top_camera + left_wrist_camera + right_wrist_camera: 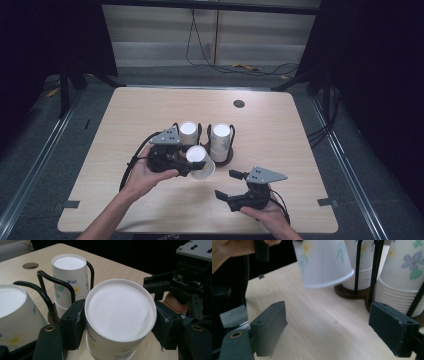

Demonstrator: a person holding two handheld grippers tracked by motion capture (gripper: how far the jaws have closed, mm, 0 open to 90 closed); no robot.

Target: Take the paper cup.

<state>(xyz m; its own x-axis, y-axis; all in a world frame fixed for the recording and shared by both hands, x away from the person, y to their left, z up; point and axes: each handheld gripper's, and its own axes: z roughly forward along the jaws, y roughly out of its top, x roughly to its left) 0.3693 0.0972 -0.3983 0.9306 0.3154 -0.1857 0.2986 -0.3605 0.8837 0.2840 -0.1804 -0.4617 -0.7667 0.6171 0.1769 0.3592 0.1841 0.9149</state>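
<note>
1. The left tool point(186, 165) is clenched on an upside-down paper cup point(201, 161), with one black pad on each side of the cup wall, near the cup's closed base.
2. The cup is held near the middle of the worktop point(125, 130), a little toward the near edge. In the right gripper view its rim point(329, 281) is tilted and seems to be just above the wood, but the contact is not sure from these views.
3. Directly behind the held cup stands a dark holder with black wire loops point(226, 156). It carries two stacks of upside-down cups: the left stack point(188, 131) and the right stack point(220, 140).
4. The right tool point(231, 184) is released, its jaws wide apart with nothing between them. It is near the near edge of the worktop, to the right of the held cup and apart from it.
5. A small round hole point(239, 103) is in the worktop near the far edge.
</note>
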